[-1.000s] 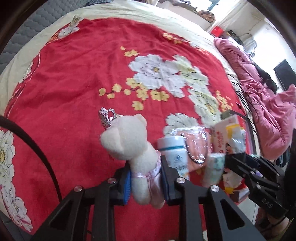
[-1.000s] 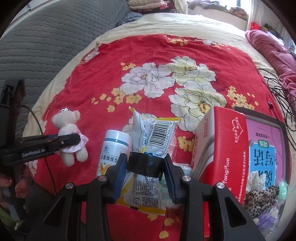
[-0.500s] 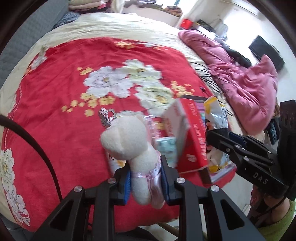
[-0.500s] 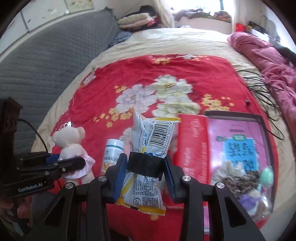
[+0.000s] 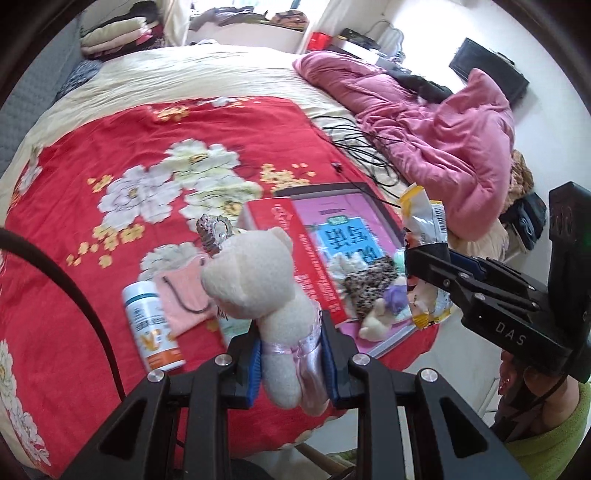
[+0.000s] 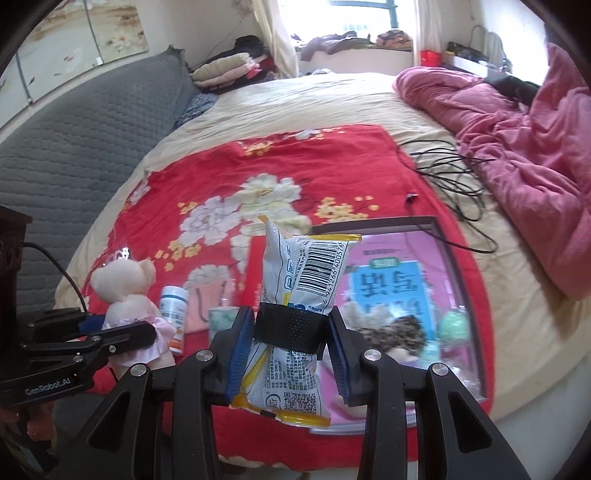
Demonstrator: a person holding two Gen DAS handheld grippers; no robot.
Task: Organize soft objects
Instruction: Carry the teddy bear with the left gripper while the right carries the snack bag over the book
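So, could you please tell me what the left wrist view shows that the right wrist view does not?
Only the left wrist view shows the dark screen by the wall and the person's green sleeve. Only the right wrist view shows the window and the grey headboard. Both show the bear in the left tool, the snack bag in the right tool, the bottle and the red box.

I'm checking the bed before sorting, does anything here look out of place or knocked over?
The white bottle lies tipped on its side on the red blanket, a hard item among soft ones. Black cables sprawl loose near the pink duvet.
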